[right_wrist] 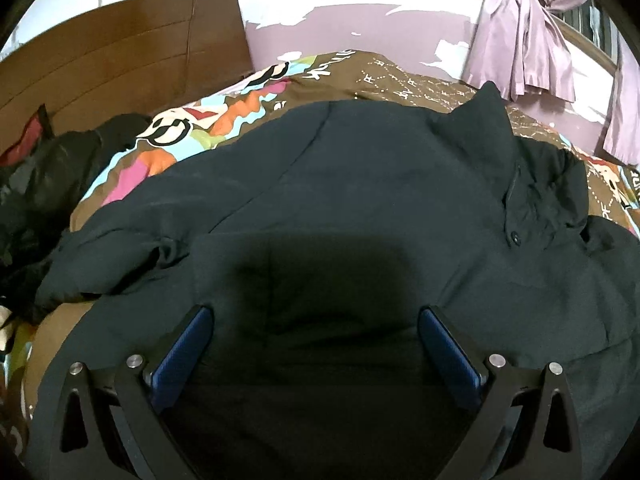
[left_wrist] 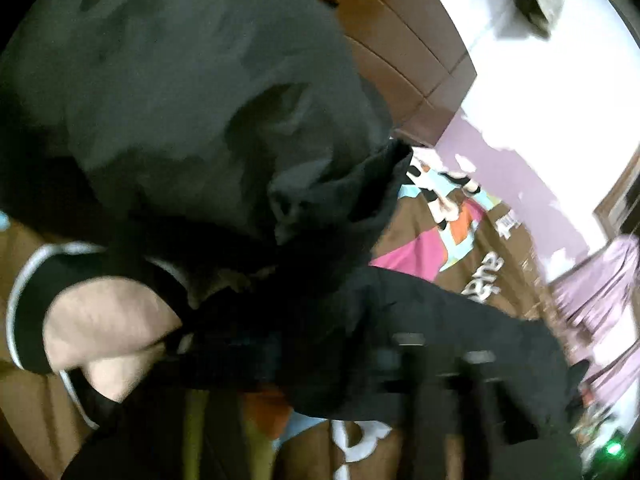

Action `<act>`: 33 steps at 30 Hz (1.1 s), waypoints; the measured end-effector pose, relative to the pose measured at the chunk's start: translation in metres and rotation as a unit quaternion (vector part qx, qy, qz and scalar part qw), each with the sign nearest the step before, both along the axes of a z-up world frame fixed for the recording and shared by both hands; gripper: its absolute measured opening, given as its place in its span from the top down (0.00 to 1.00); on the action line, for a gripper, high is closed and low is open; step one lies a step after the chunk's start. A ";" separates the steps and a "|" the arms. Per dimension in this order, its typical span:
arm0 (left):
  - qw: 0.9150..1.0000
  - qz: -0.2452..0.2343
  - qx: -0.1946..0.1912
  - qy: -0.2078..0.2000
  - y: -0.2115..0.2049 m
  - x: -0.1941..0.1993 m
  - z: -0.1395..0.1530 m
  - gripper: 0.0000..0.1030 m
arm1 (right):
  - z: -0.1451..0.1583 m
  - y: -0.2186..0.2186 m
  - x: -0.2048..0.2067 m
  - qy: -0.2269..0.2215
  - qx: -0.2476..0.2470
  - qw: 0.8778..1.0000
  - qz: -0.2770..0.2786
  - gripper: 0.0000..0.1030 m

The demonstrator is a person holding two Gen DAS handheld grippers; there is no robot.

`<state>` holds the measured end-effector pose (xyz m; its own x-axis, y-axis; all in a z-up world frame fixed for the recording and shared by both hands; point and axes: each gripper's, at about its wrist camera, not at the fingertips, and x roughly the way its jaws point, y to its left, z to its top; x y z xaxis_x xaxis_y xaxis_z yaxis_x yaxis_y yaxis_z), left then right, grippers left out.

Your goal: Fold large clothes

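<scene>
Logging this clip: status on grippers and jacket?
Right gripper open, hovering over black jacket spread on bed. Left gripper hidden by dark cloth, state unclear. Second dark garment by headboard.

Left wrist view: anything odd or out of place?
Yes. Dark fabric of the black jacket is draped right over the lens, filling most of the view and hiding the left hand-held gripper's fingers. The picture is motion-blurred. In the right wrist view the jacket lies spread on the bedspread, nothing askew.
</scene>
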<state>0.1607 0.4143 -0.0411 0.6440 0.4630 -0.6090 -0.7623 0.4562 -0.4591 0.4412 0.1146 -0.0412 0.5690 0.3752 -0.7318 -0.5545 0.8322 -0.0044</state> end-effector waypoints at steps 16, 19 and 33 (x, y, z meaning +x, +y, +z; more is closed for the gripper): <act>0.928 -0.227 0.275 -0.106 -0.158 0.006 0.089 0.93 | 0.058 -0.096 -0.052 0.024 0.128 0.991 -0.023 0.00; 0.902 -0.327 0.262 -0.101 -0.196 0.021 0.091 0.93 | 0.061 -0.123 -0.049 0.046 0.169 0.984 -0.037 0.00; 0.828 -0.522 0.201 0.030 -0.343 0.097 0.032 0.93 | 0.067 -0.201 -0.049 0.113 0.341 0.931 -0.071 0.00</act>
